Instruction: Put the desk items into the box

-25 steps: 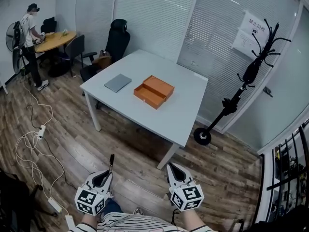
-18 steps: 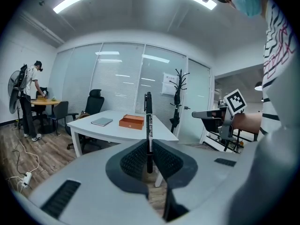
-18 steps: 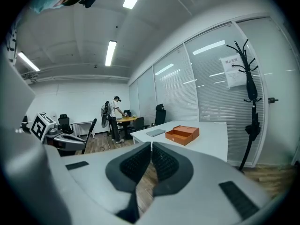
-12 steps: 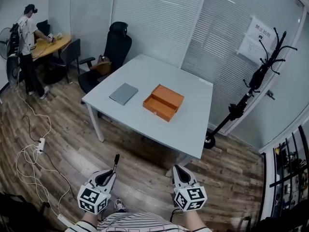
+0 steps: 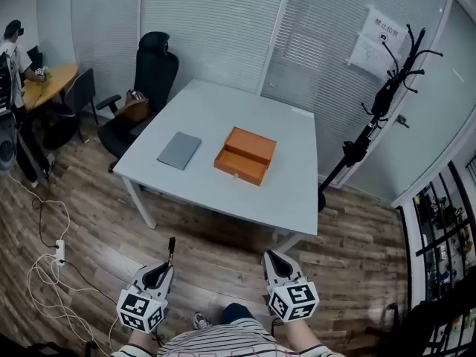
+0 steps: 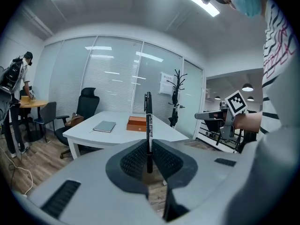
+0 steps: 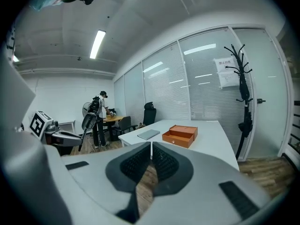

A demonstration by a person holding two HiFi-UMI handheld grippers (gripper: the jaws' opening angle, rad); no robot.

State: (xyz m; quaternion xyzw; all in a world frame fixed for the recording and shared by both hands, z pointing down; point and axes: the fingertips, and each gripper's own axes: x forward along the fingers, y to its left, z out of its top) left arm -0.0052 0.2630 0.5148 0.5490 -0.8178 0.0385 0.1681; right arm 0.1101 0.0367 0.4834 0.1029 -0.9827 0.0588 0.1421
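An open orange box (image 5: 245,155) and a grey notebook (image 5: 179,150) lie on the white table (image 5: 297,192) ahead of me. My left gripper (image 5: 167,268) is low at the left, above the wood floor, shut on a black pen (image 5: 171,250) that sticks up from its jaws. In the left gripper view the pen (image 6: 148,125) stands upright between the pads, with the box (image 6: 137,123) and notebook (image 6: 104,126) beyond. My right gripper (image 5: 269,259) is low at the right, shut with nothing in it. The right gripper view shows the box (image 7: 180,135) and notebook (image 7: 148,134) far ahead.
A black office chair (image 5: 149,73) stands at the table's far left corner. A black coat stand (image 5: 372,117) is to the right. A person (image 5: 15,65) stands at a round wooden table (image 5: 48,80) far left. Cables and a power strip (image 5: 58,253) lie on the floor.
The view has swung and shifted, so the table sits more square in front of me. Both grippers keep their places low in the view; the pen stays held.
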